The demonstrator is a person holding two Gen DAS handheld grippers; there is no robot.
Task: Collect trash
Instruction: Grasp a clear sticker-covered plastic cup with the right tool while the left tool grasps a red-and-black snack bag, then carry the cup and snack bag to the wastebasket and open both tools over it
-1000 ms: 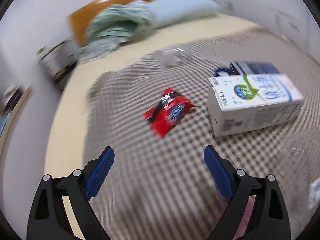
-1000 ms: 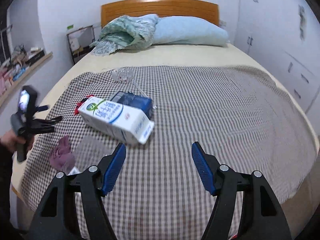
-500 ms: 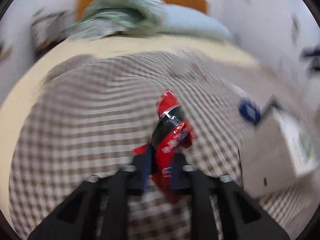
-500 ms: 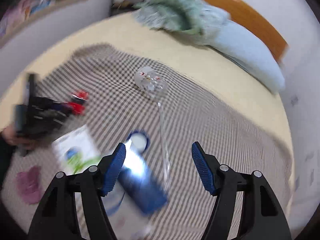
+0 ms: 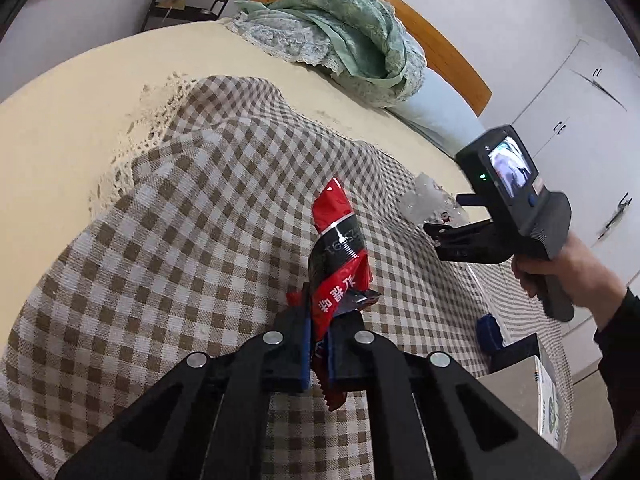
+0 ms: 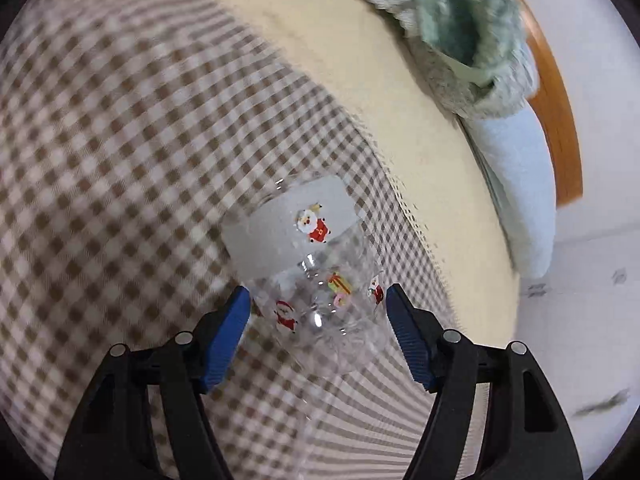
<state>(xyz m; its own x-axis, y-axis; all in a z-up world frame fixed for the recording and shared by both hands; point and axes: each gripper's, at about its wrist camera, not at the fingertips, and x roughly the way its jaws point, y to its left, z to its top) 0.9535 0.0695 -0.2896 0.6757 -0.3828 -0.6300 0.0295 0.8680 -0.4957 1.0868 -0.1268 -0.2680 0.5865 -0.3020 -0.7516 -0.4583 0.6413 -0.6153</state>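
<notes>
A red and black snack wrapper (image 5: 338,248) sticks up from my left gripper (image 5: 318,320), which is shut on its lower end just above the checked cloth (image 5: 180,220). In the right wrist view a clear plastic cup (image 6: 304,248) printed with small Santa figures lies on its side on the cloth. My right gripper (image 6: 316,300) is open, one blue pad on each side of the cup's lower part and close to it. From the left wrist view the right gripper (image 5: 434,236) shows at the right, held by a hand, beside the cup (image 5: 420,200).
A white milk carton (image 5: 544,400) and a dark blue box (image 5: 488,330) lie on the cloth at the right. A green blanket (image 5: 352,32) and a pale blue pillow (image 6: 516,184) sit by the wooden headboard (image 5: 440,40). The cloth's edge and bare cream sheet (image 6: 340,40) are just beyond the cup.
My left gripper came down over the red wrapper and shut on it. My right gripper swung from the carton over to the clear cup, which now lies between its fingers.
</notes>
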